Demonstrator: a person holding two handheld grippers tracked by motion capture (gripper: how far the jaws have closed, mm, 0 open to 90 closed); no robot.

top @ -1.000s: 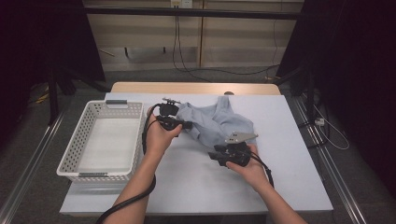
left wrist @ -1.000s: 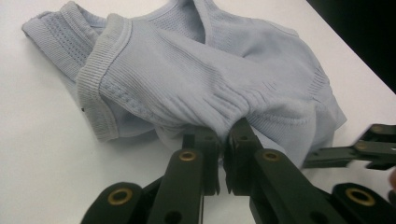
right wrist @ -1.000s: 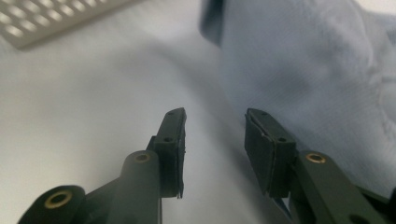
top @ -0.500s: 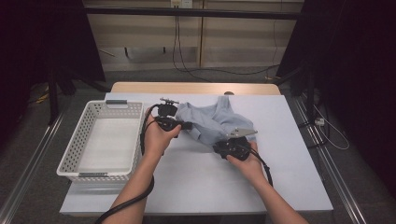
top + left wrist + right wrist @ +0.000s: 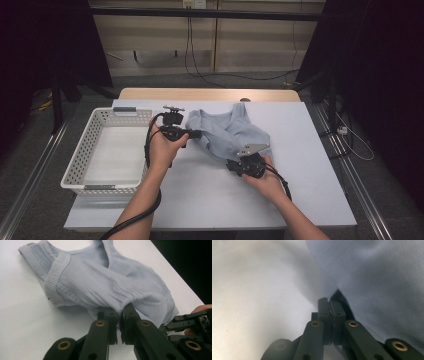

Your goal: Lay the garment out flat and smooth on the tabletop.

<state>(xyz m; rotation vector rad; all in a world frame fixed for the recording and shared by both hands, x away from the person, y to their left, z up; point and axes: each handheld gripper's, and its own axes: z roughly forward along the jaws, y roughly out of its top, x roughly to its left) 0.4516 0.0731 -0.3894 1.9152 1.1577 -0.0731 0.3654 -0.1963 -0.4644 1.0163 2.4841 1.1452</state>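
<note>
A light blue-grey ribbed top (image 5: 225, 131) lies crumpled on the white table (image 5: 200, 200). My left gripper (image 5: 198, 134) is at the top's left side, shut on a bunched fold of the fabric (image 5: 100, 280), which spreads away from the jaw tips (image 5: 119, 315). My right gripper (image 5: 232, 164) is at the top's near edge. Its jaws have just been closing and now stand together (image 5: 329, 302), with the edge of the cloth (image 5: 374, 277) caught at their tips and draped over one jaw. The right gripper (image 5: 190, 322) also appears at the lower right of the left gripper view.
A white perforated basket (image 5: 75, 175) stands on the table's left side, beside my left forearm. Bare table surface lies in front of the top and to its right. Cables trail from both grippers toward the near edge.
The right gripper's jaws have closed on the near edge of the top. Both hands have stayed about where they were, and the left gripper still holds its fold.
</note>
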